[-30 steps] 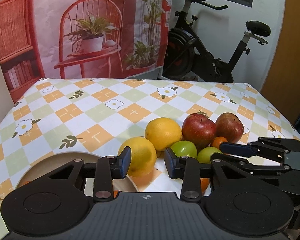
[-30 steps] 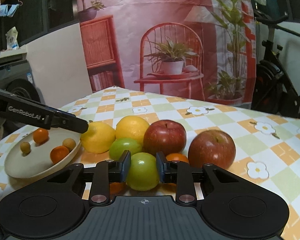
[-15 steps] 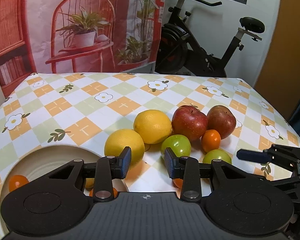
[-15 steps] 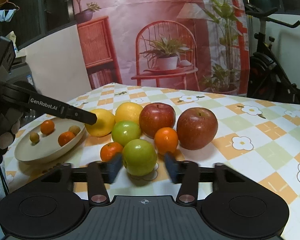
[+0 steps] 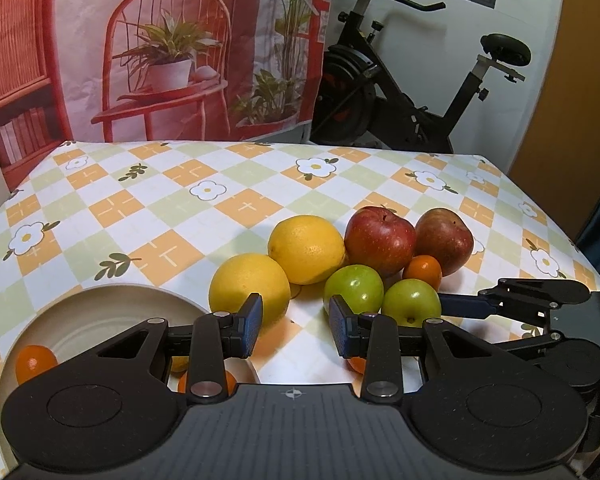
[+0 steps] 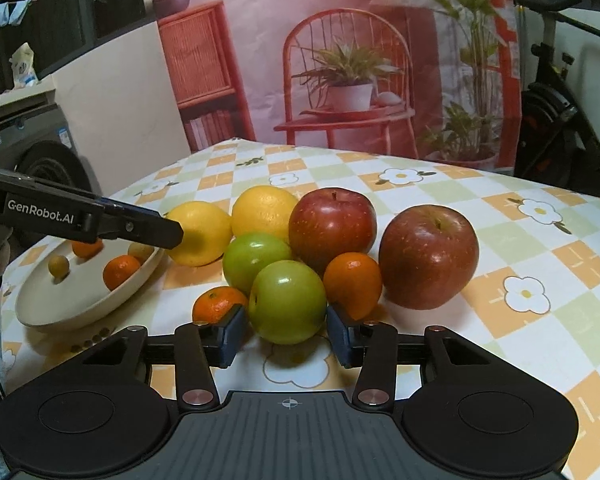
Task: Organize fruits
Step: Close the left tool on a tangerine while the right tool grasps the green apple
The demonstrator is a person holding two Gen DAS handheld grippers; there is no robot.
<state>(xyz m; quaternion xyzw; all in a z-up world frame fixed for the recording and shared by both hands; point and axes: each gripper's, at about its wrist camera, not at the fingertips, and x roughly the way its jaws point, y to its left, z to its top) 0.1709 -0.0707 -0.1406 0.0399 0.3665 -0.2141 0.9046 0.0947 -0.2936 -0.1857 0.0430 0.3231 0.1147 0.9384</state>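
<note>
A cluster of fruit lies on the checked tablecloth: two yellow lemons (image 5: pixel 250 286) (image 6: pixel 199 233), two red apples (image 5: pixel 379 241) (image 6: pixel 429 255), two green apples (image 6: pixel 287 301) (image 5: pixel 353 288) and two small oranges (image 6: pixel 353 284). A cream plate (image 6: pixel 76 300) at the left holds several small oranges and kumquats. My left gripper (image 5: pixel 294 327) is open and empty, hovering just short of the near lemon. My right gripper (image 6: pixel 285 335) is open, its jaws on either side of the near green apple without clamping it.
The table edge runs close to the fruit on the right side (image 5: pixel 580 276). An exercise bike (image 5: pixel 412 92) and a printed backdrop (image 5: pixel 160 52) stand behind the table. The left gripper's arm (image 6: pixel 80 220) reaches over the plate in the right wrist view.
The right gripper opened, drew back from the green apple, then moved in again around it. The left gripper pulled back and up a little.
</note>
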